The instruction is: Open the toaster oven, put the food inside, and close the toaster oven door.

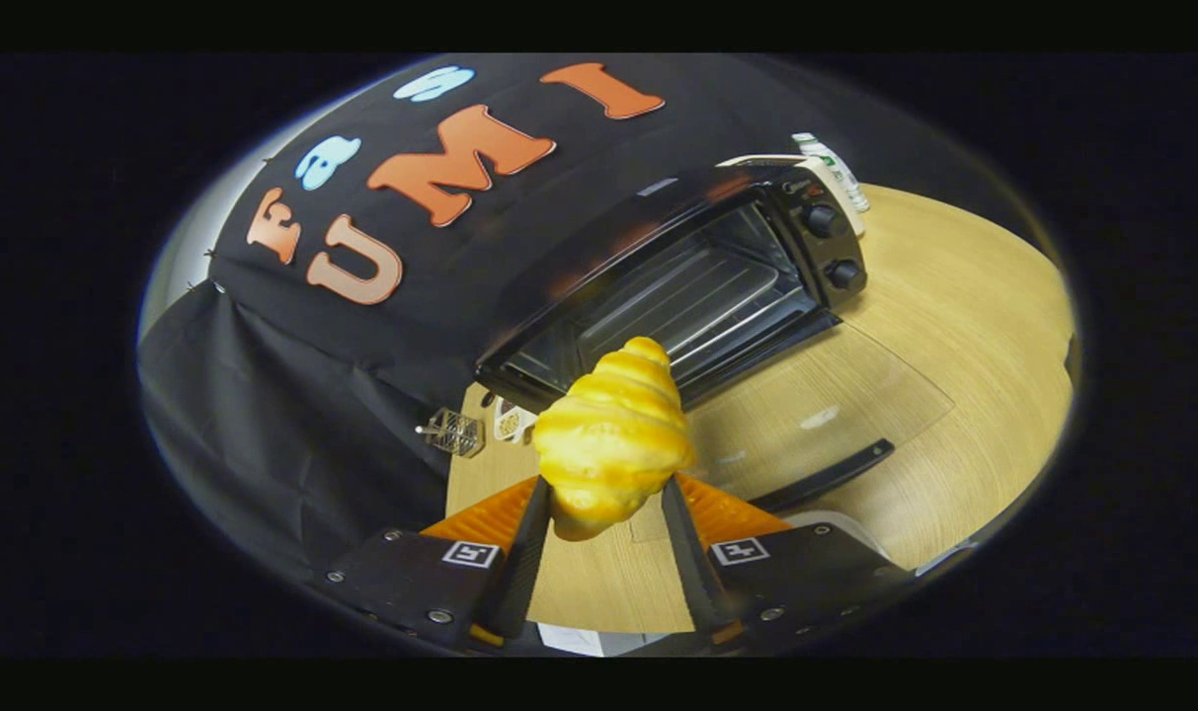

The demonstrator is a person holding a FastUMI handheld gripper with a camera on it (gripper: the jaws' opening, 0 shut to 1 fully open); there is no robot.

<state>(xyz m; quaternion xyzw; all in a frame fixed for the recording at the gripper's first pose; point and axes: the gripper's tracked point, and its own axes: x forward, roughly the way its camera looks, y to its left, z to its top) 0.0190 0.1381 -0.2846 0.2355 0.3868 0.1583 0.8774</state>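
The toaster oven [678,286] door [826,415] is already open & flat on the surface [964,326], the claw [603,518] grips the croissant [610,439] just in front, so putting it in & shutting are left.

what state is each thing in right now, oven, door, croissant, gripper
oven: open, rack bare
door: folded down flat on the table
croissant: held off the table, just before the oven mouth
gripper: shut on the croissant, both fingers pressing its lower end
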